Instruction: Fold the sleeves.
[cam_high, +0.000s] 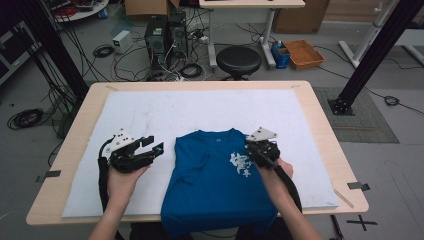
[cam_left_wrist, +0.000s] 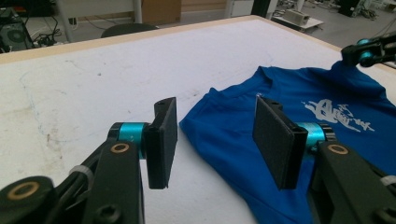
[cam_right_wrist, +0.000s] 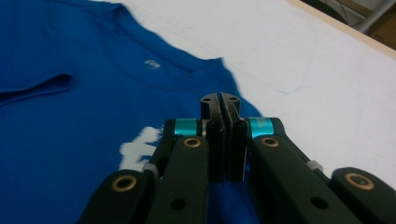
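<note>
The blue cotton T-shirt (cam_high: 215, 180) lies lengthwise, collar far, hem over the counter's (cam_high: 320, 120) near edge. The left gripper's (cam_high: 152, 146) fingers stand apart beside it; the right gripper's (cam_high: 248, 146) fingers are pressed together over its right shoulder.

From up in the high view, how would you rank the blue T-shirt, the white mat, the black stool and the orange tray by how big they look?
1. white mat
2. blue T-shirt
3. black stool
4. orange tray

Stool and tray look close in size and stand farther off, so that order is unsure.

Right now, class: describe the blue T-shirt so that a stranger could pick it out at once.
Start at the wooden table and its white mat. On the mat's near edge, between the two grippers, lies the blue T-shirt; its white chest print sets it apart.
</note>
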